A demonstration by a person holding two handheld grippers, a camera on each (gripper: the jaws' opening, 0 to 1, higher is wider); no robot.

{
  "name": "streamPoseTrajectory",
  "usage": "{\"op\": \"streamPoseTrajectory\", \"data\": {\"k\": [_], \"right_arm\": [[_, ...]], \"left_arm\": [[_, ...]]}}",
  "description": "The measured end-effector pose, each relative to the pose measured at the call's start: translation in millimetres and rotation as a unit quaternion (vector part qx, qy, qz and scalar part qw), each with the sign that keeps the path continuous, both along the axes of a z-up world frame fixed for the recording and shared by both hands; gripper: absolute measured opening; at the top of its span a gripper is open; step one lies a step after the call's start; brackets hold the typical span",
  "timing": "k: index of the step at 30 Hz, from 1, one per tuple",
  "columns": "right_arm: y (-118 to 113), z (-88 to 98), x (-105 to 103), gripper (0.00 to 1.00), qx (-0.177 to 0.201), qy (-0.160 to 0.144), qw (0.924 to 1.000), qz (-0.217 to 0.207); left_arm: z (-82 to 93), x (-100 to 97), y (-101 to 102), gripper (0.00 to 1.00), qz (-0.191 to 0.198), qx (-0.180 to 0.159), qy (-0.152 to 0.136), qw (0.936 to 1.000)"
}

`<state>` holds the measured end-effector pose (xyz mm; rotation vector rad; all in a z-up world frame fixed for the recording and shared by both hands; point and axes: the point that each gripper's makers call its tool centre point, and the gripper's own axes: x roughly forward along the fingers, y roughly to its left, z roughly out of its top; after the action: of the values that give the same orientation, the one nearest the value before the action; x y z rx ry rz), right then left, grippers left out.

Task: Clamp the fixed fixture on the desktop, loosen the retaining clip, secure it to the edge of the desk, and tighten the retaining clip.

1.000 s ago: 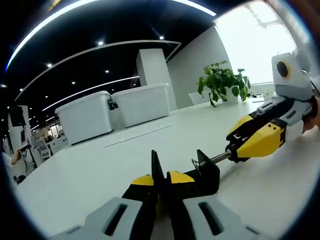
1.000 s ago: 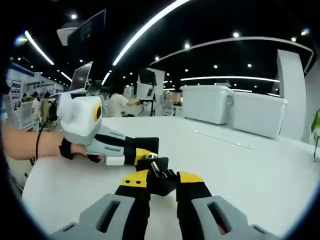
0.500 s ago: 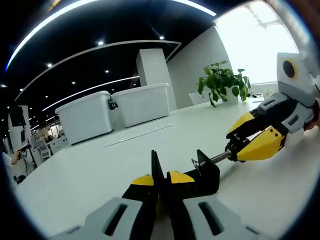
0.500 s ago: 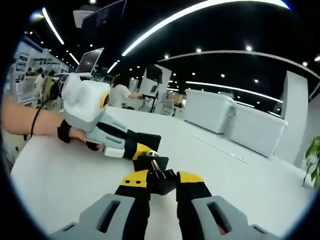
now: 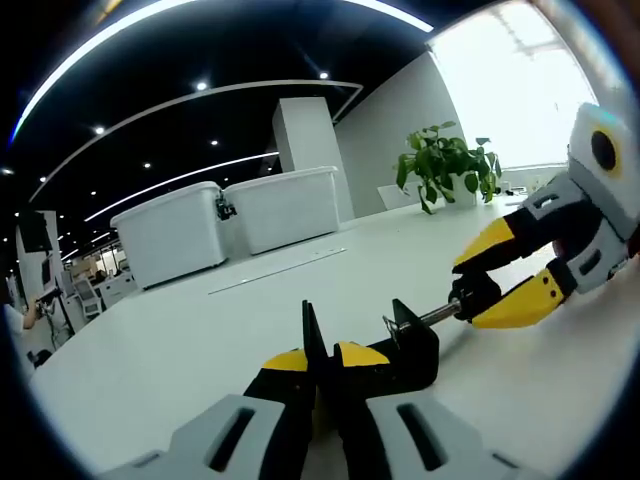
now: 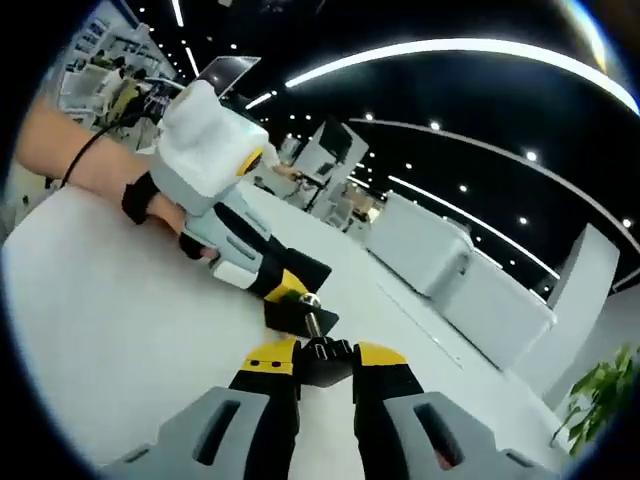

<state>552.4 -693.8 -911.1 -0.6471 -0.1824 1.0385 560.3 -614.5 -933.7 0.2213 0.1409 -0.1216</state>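
Left gripper view: we find the left gripper (image 5: pixel 318 365) low on the white desk (image 5: pixel 200 330), its jaws clenched on the black body of the clamp (image 5: pixel 405 345), which rests on the desk surface well in from any edge that we can see. A thin metal screw (image 5: pixel 437 316) runs from the clamp to the right, and the right gripper (image 5: pixel 478 296) has its yellow-tipped jaws closed around the knob at the far end of that screw.

Right gripper view: the same arrangement is seen end-on. The jaws rise from below and pinch the black knob (image 6: pixel 325 352), with the screw's bright end just beyond it, and the left gripper (image 6: pixel 268 283) holds the clamp body from the far side. The horizon is steeply tilted here, which we judge consistent with the right gripper rolled about the screw axis.

We judge the step in hand to be loosening the retaining clip. To do it well, we would keep the left grasp firm and low so that the body cannot turn with the screw, and roll the right gripper squarely about the screw's own line, without side load that could bend it or slip the knob. The knob is small, so regripping between turns should be done with the body held steady. How far the clamp mouth stands open we cannot tell.
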Motion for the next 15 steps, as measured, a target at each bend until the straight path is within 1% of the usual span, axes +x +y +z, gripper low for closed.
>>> {"op": "streamPoseTrajectory", "data": {"k": [2,5,8,10,12,15], "right_arm": [[0.4,-0.7,0.3,0.19,-0.002,-0.005,1.0,0.001],[1.1,-1.3,-0.6,0.19,-0.017,-0.028,0.9995,0.0],[1.5,-2.1,-0.4,0.19,-0.025,-0.041,0.9989,0.001],[2.4,-2.4,1.2,0.19,-0.035,-0.058,0.9977,0.002],[3.0,-2.6,1.1,0.19,-0.051,-0.084,0.9952,0.003],[4.4,-5.5,-1.0,0.2,-0.061,-0.099,0.9932,0.004]], "left_arm": [[0.0,0.0,-0.1,0.08,0.0,0.0,0.0,1.0],[0.0,0.1,-0.2,0.08,0.0,0.0,0.0,1.0],[-0.3,2.8,1.2,0.08,0.001,0.0,0.0,1.0],[-0.3,5.2,2.4,0.08,0.0,0.0,0.0,1.0],[-0.2,6.2,3.0,0.08,0.001,0.001,0.0,1.0],[-0.2,7.3,3.6,0.08,0.001,0.001,0.0,1.0]]}}
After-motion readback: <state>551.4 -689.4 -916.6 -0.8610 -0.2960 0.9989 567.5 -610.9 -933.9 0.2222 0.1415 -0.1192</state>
